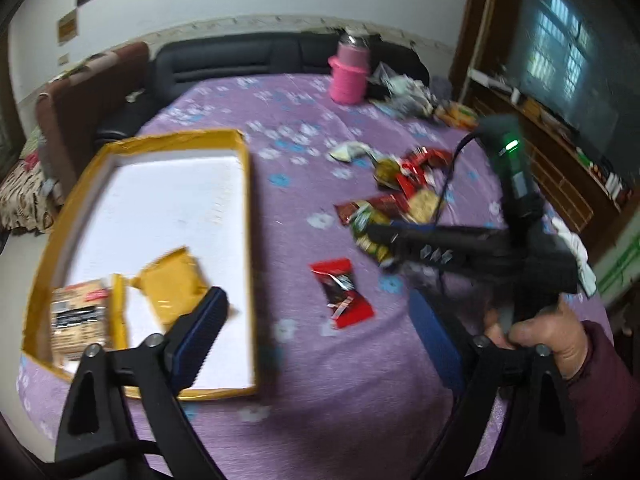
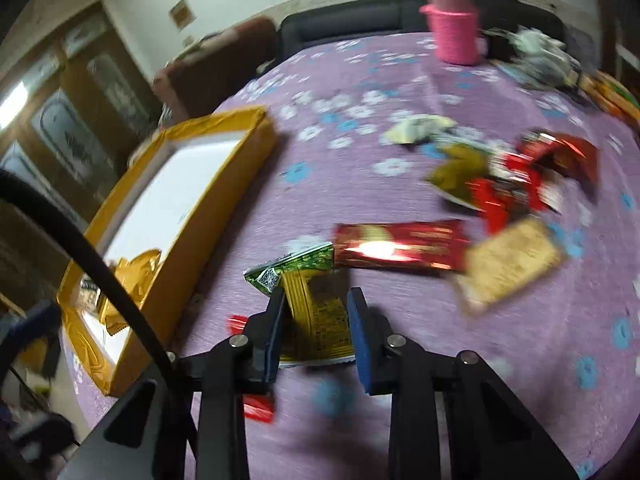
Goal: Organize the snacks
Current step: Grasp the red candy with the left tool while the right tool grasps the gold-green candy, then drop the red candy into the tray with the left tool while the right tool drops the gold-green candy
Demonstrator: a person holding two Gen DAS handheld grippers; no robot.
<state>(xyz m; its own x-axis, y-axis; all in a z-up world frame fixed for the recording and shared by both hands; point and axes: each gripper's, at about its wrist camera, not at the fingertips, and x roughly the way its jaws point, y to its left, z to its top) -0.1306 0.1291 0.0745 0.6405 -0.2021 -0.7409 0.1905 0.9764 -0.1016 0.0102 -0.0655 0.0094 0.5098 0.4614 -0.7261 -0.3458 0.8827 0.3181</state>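
- The green-and-yellow snack packet [image 2: 310, 300] sits between the pads of the right tongs [image 2: 316, 320], which look closed on its sides; whether it is lifted off the purple cloth I cannot tell through the blur.
- Behind it, toward the desk's right side, lie a long red bar [image 2: 400, 246], a pale cracker pack [image 2: 508, 264] and a heap of red and olive wrappers [image 2: 516, 176].
- A lone red candy wrapper [image 1: 342, 294] lies between that heap and the box.
- The yellow-rimmed box [image 1: 248, 240] stands at the left edge of the desk, already holding a yellow packet [image 1: 172, 286] and a biscuit pack [image 1: 80, 320].
- The left tongs [image 1: 320, 328] hang open and empty above the box's near corner.
- To my eye this is the pick-up step; next the packet needs carrying left over the rim and releasing on the bare white floor.
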